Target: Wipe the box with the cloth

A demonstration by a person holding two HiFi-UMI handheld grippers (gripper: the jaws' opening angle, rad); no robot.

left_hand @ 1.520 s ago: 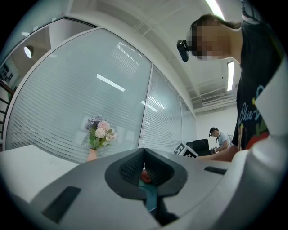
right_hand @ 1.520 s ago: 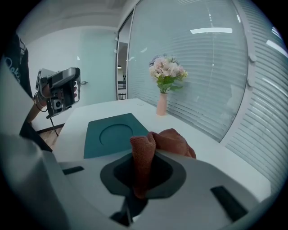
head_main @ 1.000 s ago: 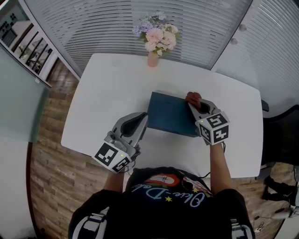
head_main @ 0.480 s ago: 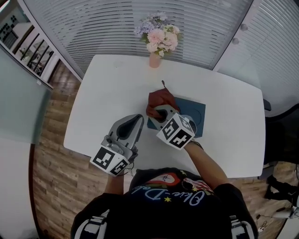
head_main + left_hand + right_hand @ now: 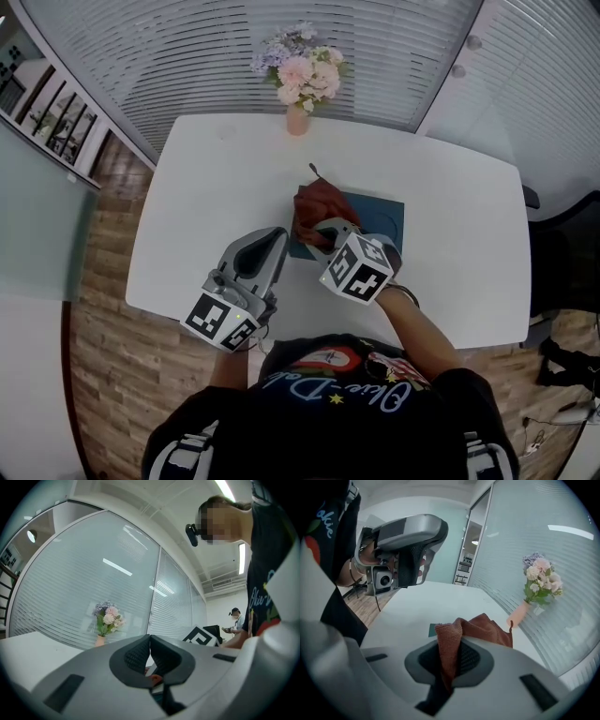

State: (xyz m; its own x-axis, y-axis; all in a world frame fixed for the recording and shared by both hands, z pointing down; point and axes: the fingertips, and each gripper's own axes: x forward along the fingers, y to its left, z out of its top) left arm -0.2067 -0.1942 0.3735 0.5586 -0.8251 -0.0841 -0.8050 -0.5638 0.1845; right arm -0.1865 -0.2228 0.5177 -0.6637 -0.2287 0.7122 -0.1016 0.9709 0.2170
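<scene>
A dark blue flat box [image 5: 377, 217] lies on the white table [image 5: 206, 187]. A rust-red cloth [image 5: 319, 206] is bunched on the box's left end. My right gripper [image 5: 322, 228] is shut on this cloth [image 5: 449, 649] and holds it down on the box; a corner of the box [image 5: 432, 630] shows under it. My left gripper [image 5: 280, 238] hovers by the box's near left corner, shut with nothing between its jaws [image 5: 150, 644]. Whether it touches the box is hidden.
A pink vase of flowers [image 5: 298, 77] stands at the table's far edge, well behind the box. The table's near edge [image 5: 309, 323] runs just below both grippers. Slatted glass walls [image 5: 234, 47] stand beyond the table; wooden floor [image 5: 103, 300] lies to the left.
My right gripper has swept the cloth from the box's right end across to its left end. The left gripper has stayed by the near left corner.
</scene>
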